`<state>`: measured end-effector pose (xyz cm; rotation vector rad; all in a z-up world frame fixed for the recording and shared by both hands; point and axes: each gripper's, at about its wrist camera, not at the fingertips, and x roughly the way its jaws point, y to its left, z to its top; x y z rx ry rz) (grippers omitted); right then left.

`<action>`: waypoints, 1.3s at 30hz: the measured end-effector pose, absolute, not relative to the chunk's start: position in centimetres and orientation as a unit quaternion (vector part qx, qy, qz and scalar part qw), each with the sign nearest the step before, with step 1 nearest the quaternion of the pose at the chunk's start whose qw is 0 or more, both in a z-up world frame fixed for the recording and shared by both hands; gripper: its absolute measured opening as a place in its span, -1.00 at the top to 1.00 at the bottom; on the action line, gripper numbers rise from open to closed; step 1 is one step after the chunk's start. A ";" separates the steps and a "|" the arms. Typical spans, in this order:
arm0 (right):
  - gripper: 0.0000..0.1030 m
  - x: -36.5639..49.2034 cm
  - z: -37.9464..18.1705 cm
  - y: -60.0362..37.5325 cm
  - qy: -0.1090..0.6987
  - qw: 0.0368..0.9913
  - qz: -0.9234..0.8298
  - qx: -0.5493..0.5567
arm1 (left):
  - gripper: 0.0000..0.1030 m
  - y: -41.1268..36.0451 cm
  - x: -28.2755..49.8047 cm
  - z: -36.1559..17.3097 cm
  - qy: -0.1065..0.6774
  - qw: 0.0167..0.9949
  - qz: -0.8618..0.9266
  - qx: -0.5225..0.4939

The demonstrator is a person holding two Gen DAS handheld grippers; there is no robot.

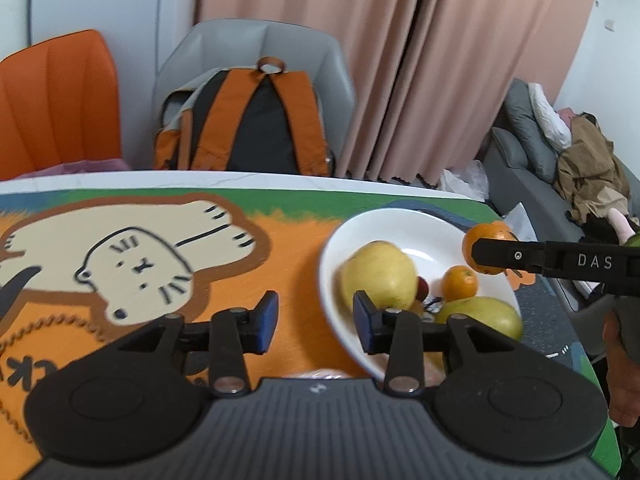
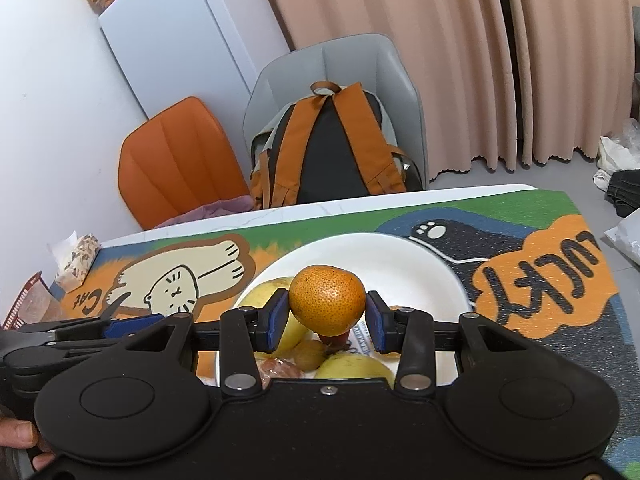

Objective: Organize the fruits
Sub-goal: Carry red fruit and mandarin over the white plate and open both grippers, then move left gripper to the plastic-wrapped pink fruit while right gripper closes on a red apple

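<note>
A white plate (image 1: 404, 220) (image 2: 400, 256) on the cat-print mat holds a yellow apple (image 1: 378, 274), a small orange (image 1: 460, 282), a yellow-green fruit (image 1: 486, 316) and small red and brown fruits. My right gripper (image 2: 327, 316) is shut on an orange mandarin (image 2: 327, 300) and holds it above the plate; it also shows in the left wrist view (image 1: 486, 254). My left gripper (image 1: 316, 322) is open and empty, low over the mat at the plate's left rim.
The table's far edge (image 1: 240, 178) faces a grey chair with an orange-black backpack (image 1: 244, 124) and an orange chair (image 1: 56, 108). A snack bag (image 2: 78, 258) and a red basket (image 2: 24, 300) sit at the mat's left end.
</note>
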<state>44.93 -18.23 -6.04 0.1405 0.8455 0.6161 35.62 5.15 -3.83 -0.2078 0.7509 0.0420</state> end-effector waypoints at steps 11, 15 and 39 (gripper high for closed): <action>0.09 43.4 -6.3 -18.4 0.409 0.864 0.286 0.063 | 0.04 6.7 33.8 -5.1 0.375 0.919 0.032 -0.119; 0.10 42.5 -6.4 -18.7 0.414 0.862 0.286 0.064 | -0.01 6.9 33.2 -5.1 0.374 0.919 0.032 -0.124; 0.09 34.4 -6.5 -18.6 0.413 0.850 0.323 0.046 | -0.32 6.8 29.0 -6.1 0.373 0.918 0.029 -0.130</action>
